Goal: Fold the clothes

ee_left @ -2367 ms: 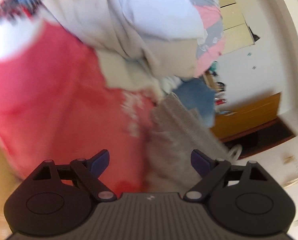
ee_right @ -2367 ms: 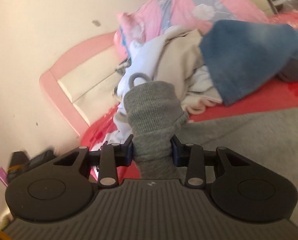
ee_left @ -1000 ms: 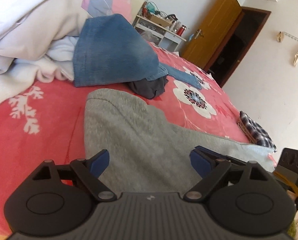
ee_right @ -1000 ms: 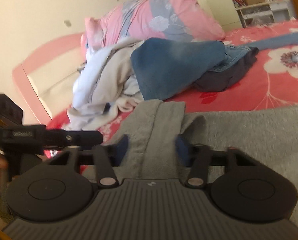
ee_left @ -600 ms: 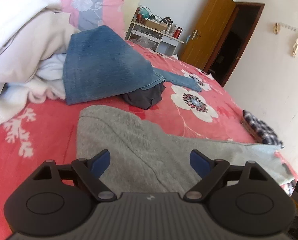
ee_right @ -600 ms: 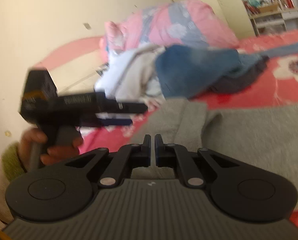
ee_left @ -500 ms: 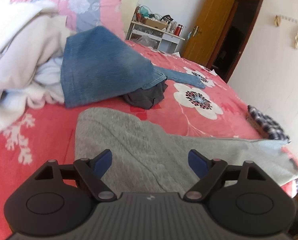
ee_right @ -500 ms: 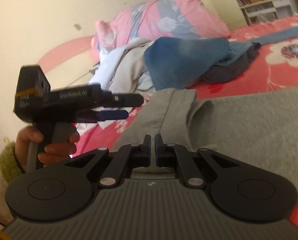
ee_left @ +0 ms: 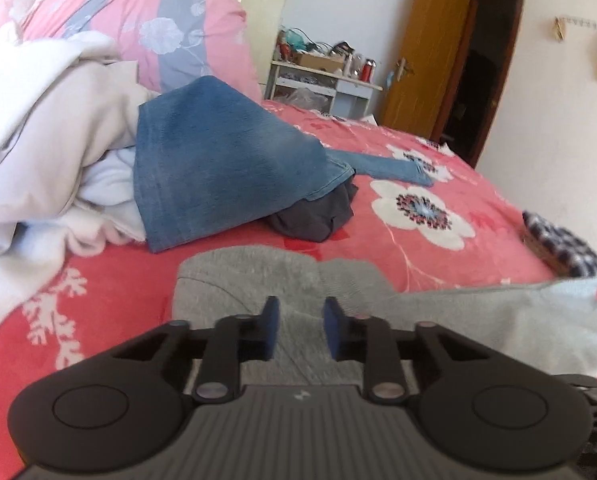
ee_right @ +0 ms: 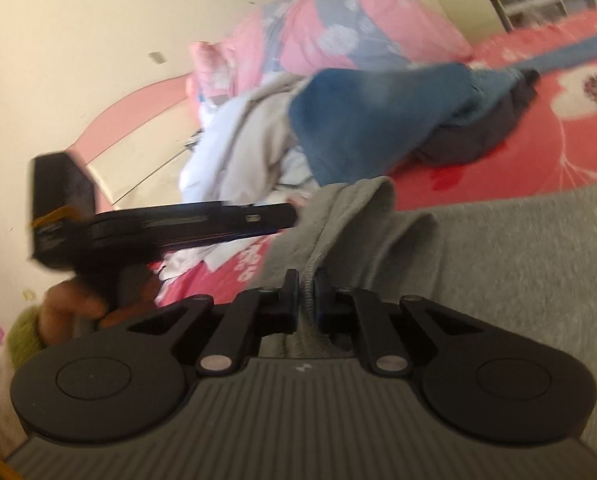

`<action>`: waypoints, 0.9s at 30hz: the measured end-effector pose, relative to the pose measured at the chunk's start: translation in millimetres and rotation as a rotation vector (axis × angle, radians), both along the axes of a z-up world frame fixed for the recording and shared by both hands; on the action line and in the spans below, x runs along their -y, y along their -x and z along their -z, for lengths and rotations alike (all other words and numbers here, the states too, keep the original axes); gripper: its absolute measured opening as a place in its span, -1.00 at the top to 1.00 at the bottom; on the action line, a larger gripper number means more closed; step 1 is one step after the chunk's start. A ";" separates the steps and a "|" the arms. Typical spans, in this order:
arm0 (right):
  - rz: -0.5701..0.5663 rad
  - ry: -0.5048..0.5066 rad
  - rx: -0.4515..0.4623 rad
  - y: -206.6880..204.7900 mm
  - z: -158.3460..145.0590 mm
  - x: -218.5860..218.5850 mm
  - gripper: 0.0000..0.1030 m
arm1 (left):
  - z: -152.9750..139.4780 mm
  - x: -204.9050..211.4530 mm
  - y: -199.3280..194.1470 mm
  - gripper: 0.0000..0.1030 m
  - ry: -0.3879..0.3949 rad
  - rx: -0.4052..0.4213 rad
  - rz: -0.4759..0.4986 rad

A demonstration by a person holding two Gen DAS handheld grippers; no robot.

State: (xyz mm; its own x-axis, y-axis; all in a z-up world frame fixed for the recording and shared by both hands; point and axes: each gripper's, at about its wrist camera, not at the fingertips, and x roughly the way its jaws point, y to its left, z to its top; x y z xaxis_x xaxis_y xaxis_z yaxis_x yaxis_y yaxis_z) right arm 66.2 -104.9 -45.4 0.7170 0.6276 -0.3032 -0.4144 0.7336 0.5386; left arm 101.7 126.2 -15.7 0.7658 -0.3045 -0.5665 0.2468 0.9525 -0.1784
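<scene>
A grey hooded garment [ee_left: 458, 320] lies spread on the red flowered bedspread [ee_left: 110, 280]. My left gripper [ee_left: 300, 326] is over its near part, just behind the hood. Its jaws are closing, and a ridge of grey cloth is pinched between the blue pads. In the right wrist view the same garment [ee_right: 498, 260] fills the right side. My right gripper [ee_right: 307, 300] is shut on a thin grey corded edge of it. The left gripper [ee_right: 286, 216] comes in level from the left and ends at the hood's rim, with a hand [ee_right: 78, 300] on its handle.
Behind the garment lie blue jeans [ee_left: 226, 168] over a dark cloth [ee_left: 314, 220], with a white and beige heap [ee_left: 38, 152] and a pink quilt [ee_left: 138, 20] to the left. A folded checked cloth [ee_left: 566, 248] lies at the right edge. A wooden door [ee_left: 422, 60] stands behind.
The left jaws have gone from wide to nearly together on the grey cloth. The right gripper, shut just above the cloth before, now has a grey edge between its fingers.
</scene>
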 end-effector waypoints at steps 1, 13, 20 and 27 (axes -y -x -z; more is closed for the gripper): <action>0.000 -0.003 0.003 5.4 -1.6 -0.8 0.92 | 0.4 2.3 -1.0 0.60 -0.008 -0.008 0.009; 0.041 -0.068 -0.035 34.5 -4.0 20.6 0.93 | 9.6 36.8 4.7 0.60 -0.108 0.007 0.095; 0.049 -0.031 -0.058 39.2 12.0 20.6 0.92 | 40.5 48.1 0.7 0.60 -0.149 -0.043 0.134; 0.111 -0.183 -0.108 19.7 5.3 72.5 0.39 | 50.0 39.2 6.6 0.60 -0.105 -0.012 0.143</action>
State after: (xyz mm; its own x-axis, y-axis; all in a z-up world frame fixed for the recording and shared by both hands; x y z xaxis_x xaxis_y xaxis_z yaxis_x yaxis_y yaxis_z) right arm 46.5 -177.4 -50.7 0.7545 0.5982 -0.2700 -0.2693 0.6573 0.7039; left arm 95.2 87.0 -65.8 0.7117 -0.3484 -0.6100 0.3792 0.9215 -0.0838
